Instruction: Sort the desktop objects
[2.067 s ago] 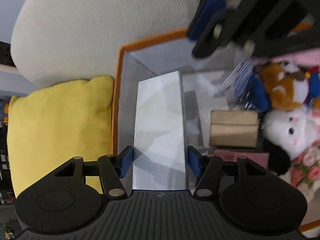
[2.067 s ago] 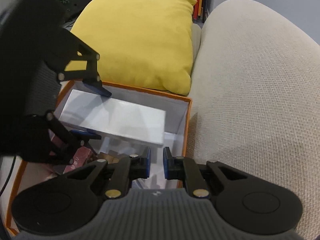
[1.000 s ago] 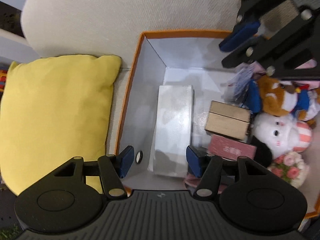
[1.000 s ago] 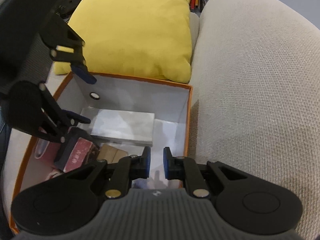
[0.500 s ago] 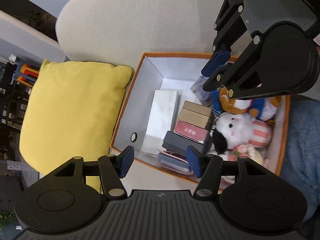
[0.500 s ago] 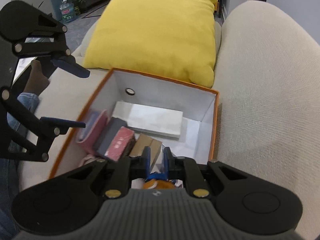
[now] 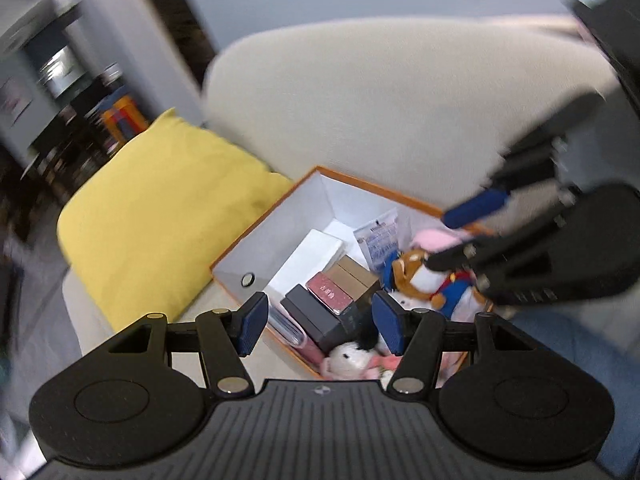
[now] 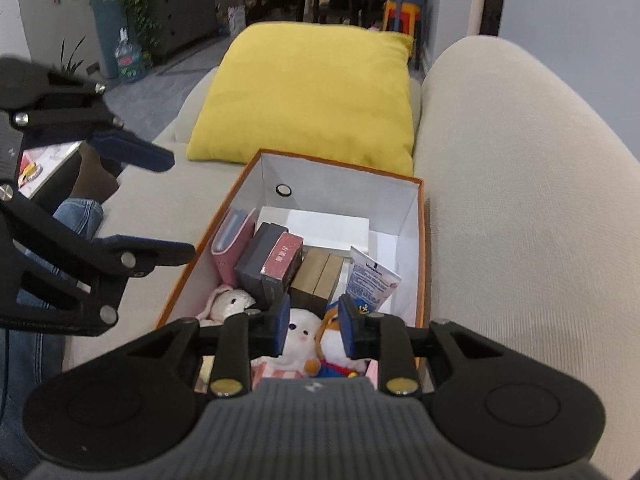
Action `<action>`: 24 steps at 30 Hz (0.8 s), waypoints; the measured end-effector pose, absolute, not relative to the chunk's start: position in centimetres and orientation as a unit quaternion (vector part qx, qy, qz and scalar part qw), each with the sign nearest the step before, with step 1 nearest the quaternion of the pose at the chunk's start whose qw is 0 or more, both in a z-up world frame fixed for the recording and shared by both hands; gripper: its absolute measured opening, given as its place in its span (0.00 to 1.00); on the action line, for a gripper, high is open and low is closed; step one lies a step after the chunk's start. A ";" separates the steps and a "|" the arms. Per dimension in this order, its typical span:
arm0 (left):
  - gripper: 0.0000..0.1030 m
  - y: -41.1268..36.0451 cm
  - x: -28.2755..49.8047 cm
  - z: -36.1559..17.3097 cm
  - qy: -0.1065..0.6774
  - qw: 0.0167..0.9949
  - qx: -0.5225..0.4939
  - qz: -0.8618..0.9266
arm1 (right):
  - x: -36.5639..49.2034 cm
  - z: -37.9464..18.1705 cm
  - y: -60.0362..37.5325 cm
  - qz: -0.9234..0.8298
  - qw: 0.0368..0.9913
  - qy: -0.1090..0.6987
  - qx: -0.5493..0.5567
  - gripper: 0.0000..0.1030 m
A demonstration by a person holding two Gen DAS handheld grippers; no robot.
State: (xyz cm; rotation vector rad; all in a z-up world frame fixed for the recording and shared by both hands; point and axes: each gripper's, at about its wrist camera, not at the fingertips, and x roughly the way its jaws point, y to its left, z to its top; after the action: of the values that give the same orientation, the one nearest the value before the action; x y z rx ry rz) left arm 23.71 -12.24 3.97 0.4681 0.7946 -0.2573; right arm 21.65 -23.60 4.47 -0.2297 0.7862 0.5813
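Two views. Left wrist: left gripper (image 7: 318,328) gapes wide, holding nothing, above the orange-rimmed white cardboard box (image 7: 280,220) on the beige sofa; flat white rectangular box (image 7: 308,258) lies inside, far left.

Right wrist: right gripper (image 8: 314,328) is opening, nothing between its pads, over the plush toys (image 8: 304,330). Risk: descending now snags a toy.

Your box (image 8: 420,240) sits on the sofa (image 8: 520,200), cushion (image 8: 312,92) behind it; inside, flat carton (image 8: 332,230) rearmost, plush toys (image 8: 304,328) apparently nearest you.
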 end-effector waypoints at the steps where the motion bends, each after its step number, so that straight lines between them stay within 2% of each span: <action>1: 0.66 -11.9 23.1 4.0 0.374 0.897 0.202 -0.119 | 20.9 4.5 -23.8 0.277 0.882 0.367 -0.105 0.36; 4: 0.66 -11.1 21.3 3.5 0.346 0.923 0.143 -0.087 | 18.8 4.4 -24.5 0.272 0.897 0.340 -0.080 0.40; 5: 0.66 -10.9 20.7 3.3 0.337 0.929 0.131 -0.076 | 18.1 4.2 -24.8 0.271 0.901 0.331 -0.070 0.45; 9: 0.66 -10.4 18.6 1.6 0.314 0.946 0.076 -0.031 | 15.6 3.3 -25.3 0.255 0.920 0.294 -0.056 0.54; 11: 0.66 -10.4 17.5 1.0 0.307 0.950 0.056 -0.012 | 14.6 2.7 -25.6 0.242 0.929 0.277 -0.043 0.63; 14: 0.69 -10.1 16.6 -0.4 0.298 0.954 0.023 0.016 | 13.8 1.4 -25.9 0.218 0.941 0.260 -0.013 0.68; 19: 0.78 -9.3 15.3 -2.1 0.299 0.951 -0.021 0.071 | 12.9 -1.4 -25.6 0.183 0.953 0.240 -0.004 0.71; 24: 0.81 -8.9 14.7 -3.7 0.300 0.947 -0.028 0.111 | 12.6 -3.1 -24.8 0.177 0.956 0.234 -0.005 0.73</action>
State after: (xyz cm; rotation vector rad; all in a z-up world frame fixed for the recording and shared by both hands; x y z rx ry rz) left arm 14.71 -8.91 -3.70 -0.0575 0.6111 0.2267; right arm 12.57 -24.83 -3.08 -0.0103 0.4750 0.3595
